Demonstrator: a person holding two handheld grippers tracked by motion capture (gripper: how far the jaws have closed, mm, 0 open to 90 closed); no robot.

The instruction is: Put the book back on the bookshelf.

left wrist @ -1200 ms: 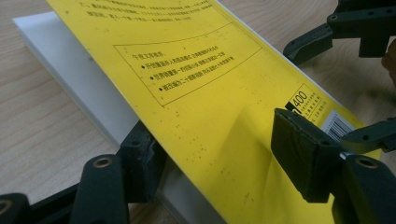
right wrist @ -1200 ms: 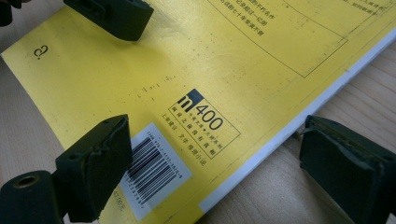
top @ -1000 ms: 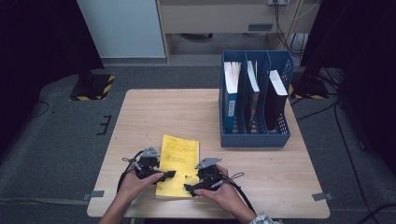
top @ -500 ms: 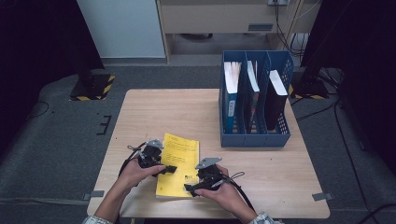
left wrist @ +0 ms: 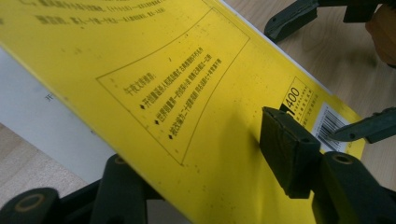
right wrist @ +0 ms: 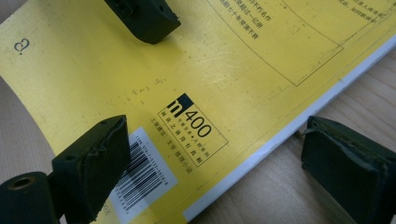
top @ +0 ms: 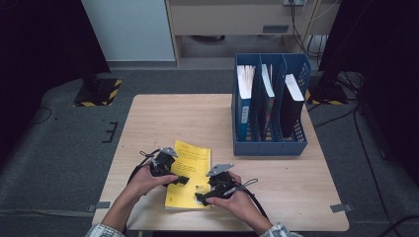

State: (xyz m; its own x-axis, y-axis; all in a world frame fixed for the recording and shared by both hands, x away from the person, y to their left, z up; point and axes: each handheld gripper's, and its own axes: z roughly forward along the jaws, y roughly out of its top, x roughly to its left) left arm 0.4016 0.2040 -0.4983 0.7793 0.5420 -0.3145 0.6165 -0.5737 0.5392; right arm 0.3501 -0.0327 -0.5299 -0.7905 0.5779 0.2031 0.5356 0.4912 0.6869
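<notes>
Book: one thin yellow book (top: 188,174), a flat rectangle with a glossy cover, black print, a white barcode label and white page edges; it lies on the tabletop (top: 291,177) near the front edge, well apart from the file rack.
Tabletop: one pale wooden rectangle with a fine grain.
File rack: one blue plastic file rack (top: 269,106) with perforated walls and three slots, behind and to the right of the book; three upright volumes stand in it, one per slot.
Left gripper: the left gripper (top: 180,180) reaches over the book's left edge; in its own view one black padded jaw lies on the cover and the other under the lifted edge. The jaws have just been closing with the book between them; whether the pads press cannot be told.
Right gripper: the right gripper (top: 201,199) sits at the book's near right corner, jaws apart, one over the barcode, one over bare wood beside the spine.
Hands: two hands, each wrapped around a gripper body, forearms coming from the tabletop's near edge.
</notes>
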